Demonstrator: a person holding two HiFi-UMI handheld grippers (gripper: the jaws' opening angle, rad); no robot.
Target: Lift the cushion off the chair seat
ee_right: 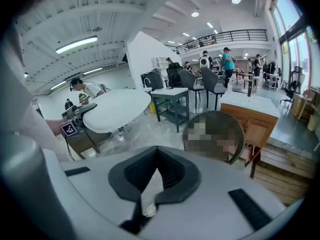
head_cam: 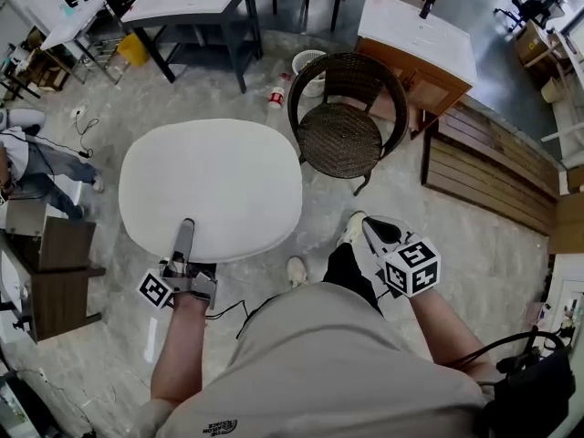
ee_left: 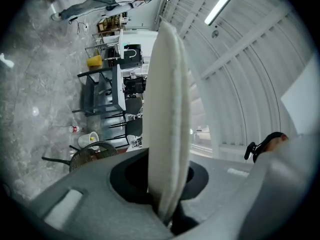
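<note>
Left claw (head_cam: 186, 228) tight on near edge of cushion (head_cam: 219, 172)

Beige shirt (head_cam: 319, 363), black trousers (head_cam: 347, 267); marker cubes (head_cam: 412, 267) on left gripper (head_cam: 185, 228), right gripper (head_cam: 370, 224).

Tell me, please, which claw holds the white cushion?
The left claw, clamped on the near edge of the cushion; the right claw hangs shut and empty.

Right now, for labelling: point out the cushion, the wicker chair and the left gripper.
cushion (head_cam: 219, 185), head view, middle of its top.
wicker chair (head_cam: 339, 140), head view, woven seat.
left gripper (head_cam: 186, 227), head view, its fingertips.
</note>
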